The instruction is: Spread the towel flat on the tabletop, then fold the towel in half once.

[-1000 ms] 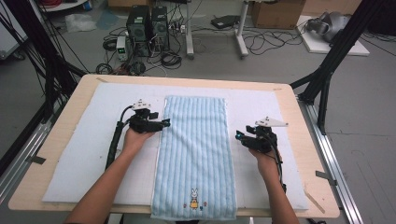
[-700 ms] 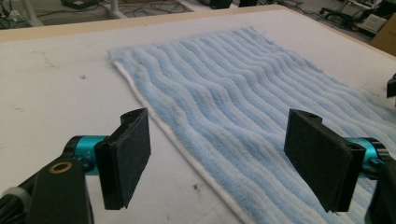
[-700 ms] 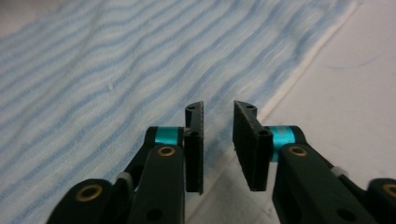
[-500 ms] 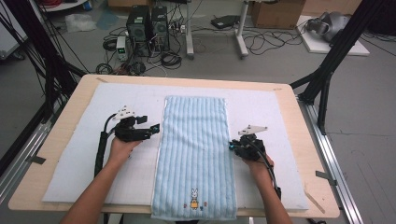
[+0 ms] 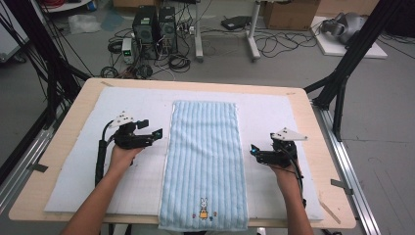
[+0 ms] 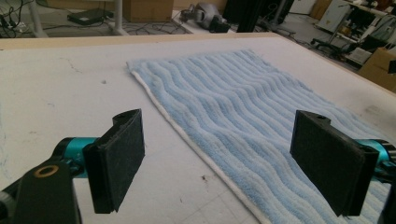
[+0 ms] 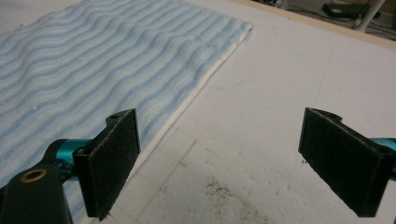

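Note:
A light blue striped towel [image 5: 205, 161] lies flat along the middle of the white mat [image 5: 73, 186], with a small rabbit picture [image 5: 203, 208] at its near end. My left gripper [image 5: 150, 129] hovers just left of the towel's left edge, pointing at it. Its jaws have just been opening and stand open with nothing between them; the left gripper view [image 6: 219, 163] shows the towel [image 6: 243, 107] edge running below them. My right gripper [image 5: 254, 149] sits just off the right edge. Its jaws have also just been opening and are open and empty [image 7: 219, 158] beside the towel [image 7: 93, 60].
The mat covers most of a wooden table [image 5: 323, 147]. Black frame posts [image 5: 342, 83] stand at both sides. Computer towers [image 5: 154, 27], cables and a cardboard box [image 5: 288, 12] sit on the floor beyond the far edge.
The left gripper has drawn back leftward off the towel's left edge. The right gripper went in to the right edge, then back out, with its jaws now wide. The towel lies as before.

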